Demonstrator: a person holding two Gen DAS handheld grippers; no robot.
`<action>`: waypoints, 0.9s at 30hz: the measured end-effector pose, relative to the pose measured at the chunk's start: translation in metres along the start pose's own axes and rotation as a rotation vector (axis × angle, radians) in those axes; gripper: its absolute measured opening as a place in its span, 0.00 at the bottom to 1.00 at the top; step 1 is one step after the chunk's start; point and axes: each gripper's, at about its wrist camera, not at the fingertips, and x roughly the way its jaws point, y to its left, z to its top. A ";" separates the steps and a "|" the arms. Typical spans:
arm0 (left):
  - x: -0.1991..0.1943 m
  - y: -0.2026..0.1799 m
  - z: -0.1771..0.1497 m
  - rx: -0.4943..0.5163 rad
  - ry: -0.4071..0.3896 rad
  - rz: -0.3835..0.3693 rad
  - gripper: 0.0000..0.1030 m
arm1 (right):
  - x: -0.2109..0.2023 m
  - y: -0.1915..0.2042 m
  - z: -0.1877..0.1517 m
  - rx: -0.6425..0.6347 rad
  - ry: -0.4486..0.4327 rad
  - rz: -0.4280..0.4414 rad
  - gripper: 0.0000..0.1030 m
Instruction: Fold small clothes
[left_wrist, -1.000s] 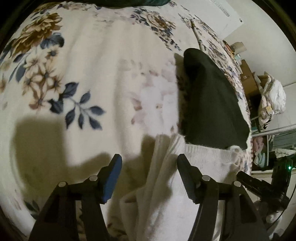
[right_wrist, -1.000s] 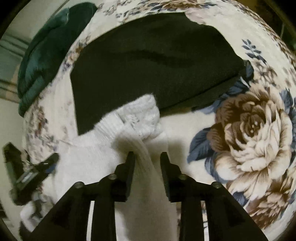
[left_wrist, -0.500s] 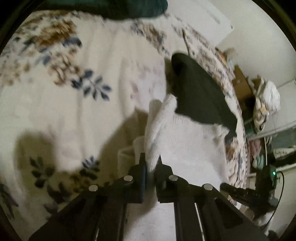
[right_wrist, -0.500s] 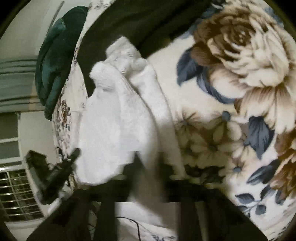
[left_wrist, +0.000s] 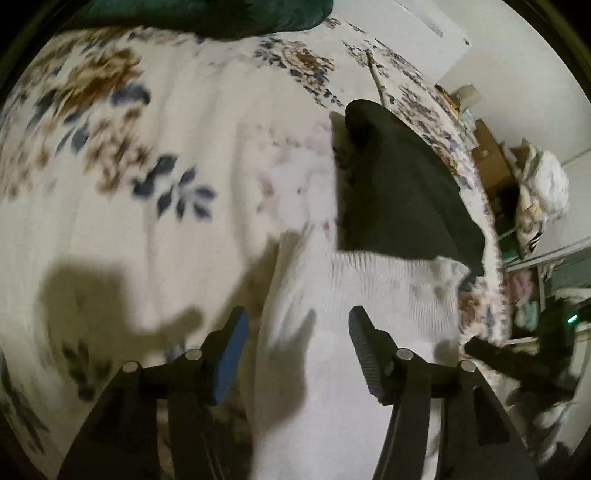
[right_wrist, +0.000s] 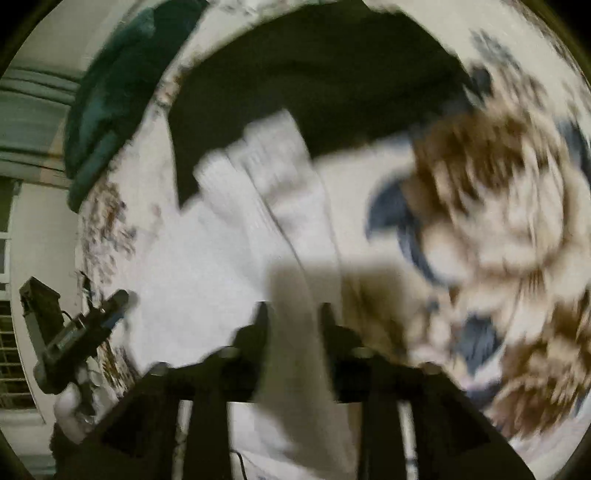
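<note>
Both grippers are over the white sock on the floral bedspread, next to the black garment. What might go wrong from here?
1. The left gripper and right gripper are both opening with the white sock between the fingers; the fabric could snag on a pad and lift as they leave, spoiling the fold.
2. The sock's ribbed cuff overlaps the black garment, so a later grab could drag both.
3. Both views are blurred; fast motion could ruffle the sock.
</note>
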 end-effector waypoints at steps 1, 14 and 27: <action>0.009 -0.003 0.007 0.017 0.004 0.009 0.52 | -0.001 0.001 0.010 -0.005 -0.008 0.009 0.49; 0.030 0.019 0.028 -0.020 -0.022 0.031 0.07 | 0.024 0.028 0.067 -0.064 -0.044 -0.018 0.08; 0.013 0.051 0.010 -0.175 0.057 -0.194 0.57 | 0.036 -0.022 0.067 0.078 0.075 0.057 0.56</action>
